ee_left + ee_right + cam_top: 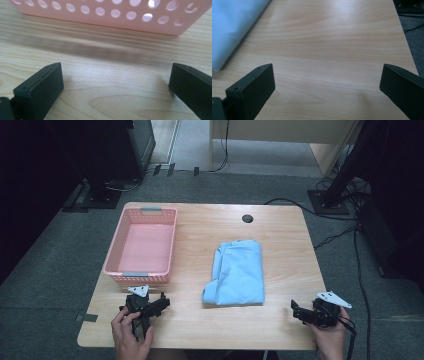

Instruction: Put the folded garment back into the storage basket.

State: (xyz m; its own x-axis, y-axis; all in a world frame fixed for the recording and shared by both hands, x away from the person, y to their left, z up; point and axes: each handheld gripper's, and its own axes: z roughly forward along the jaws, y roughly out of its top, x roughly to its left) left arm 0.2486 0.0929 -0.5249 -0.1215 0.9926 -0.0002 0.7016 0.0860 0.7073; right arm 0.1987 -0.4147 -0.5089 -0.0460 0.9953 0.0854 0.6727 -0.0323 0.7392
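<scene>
Presently: pink perforated basket, far left, apparently empty though its floor is dim. Left gripper, just near of the basket, jaws wide apart, nothing held. Folded light-blue cloth, table centre, untouched. Right gripper, near right corner, jaws wide apart, idle. Step judged: start, before any grasp. Next move likely needs both grippers pinching the cloth's edges, then carrying it left to the basket.

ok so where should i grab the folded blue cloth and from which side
Probably by its near right corner, coming in from the right with the right gripper, which is open and nearest. The blue cloth lies flat in a folded stack on the table; that long right edge looks straight and even, so one jaw could slide under all layers. The bunched near-left corner looks harder to pinch cleanly.
</scene>
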